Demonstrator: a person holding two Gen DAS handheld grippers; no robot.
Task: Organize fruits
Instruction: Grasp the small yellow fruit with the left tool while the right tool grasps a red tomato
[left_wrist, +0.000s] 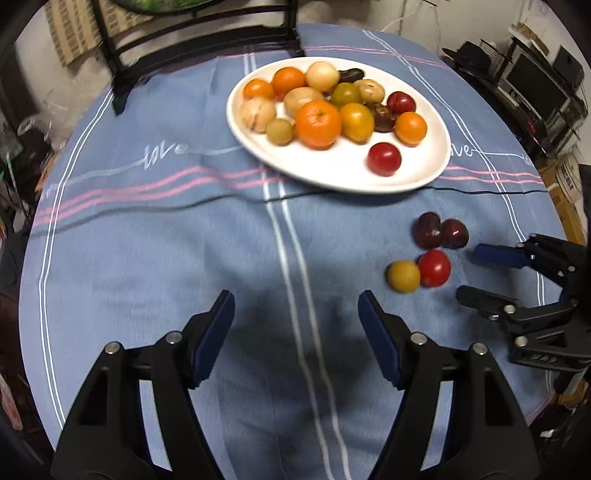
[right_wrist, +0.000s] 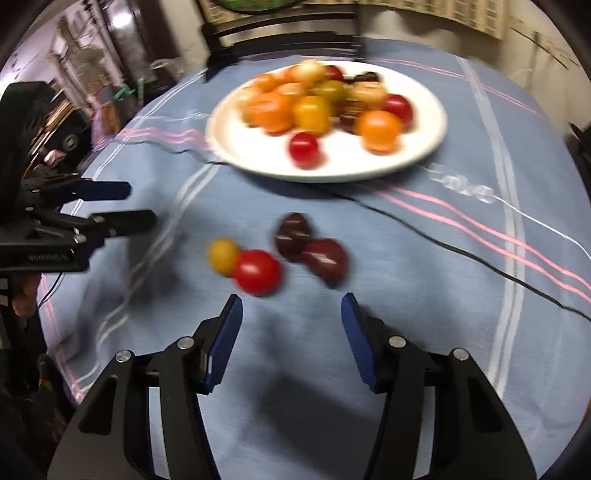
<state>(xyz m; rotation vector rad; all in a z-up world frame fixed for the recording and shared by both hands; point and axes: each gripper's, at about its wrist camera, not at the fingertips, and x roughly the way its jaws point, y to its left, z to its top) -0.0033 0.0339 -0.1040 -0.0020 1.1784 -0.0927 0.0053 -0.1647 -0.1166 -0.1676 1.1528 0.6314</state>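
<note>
On the round counter, draped in a blue striped cloth, a large white oval plate is seen loaded with small round fruits. Roughly fourteen pieces are counted there: four orange, two red, two or three yellow-green, several pale, and two dark brown ones that are partly hidden.

Four fruits are found off the plate, on the cloth near the right side. Two dark purple plums lie touching each other. Just beside them, one red round fruit touches one yellow round fruit.

The left gripper is held over bare cloth, its blue-padded fingers spread wide with nothing between them. The right gripper is likewise spread wide and unloaded, aimed at the loose group, with the red fruit nearest.

The task is judged well advanced: four pieces appear to remain for sorting. The right wrist view is blurred, so the counts are approximate.
</note>
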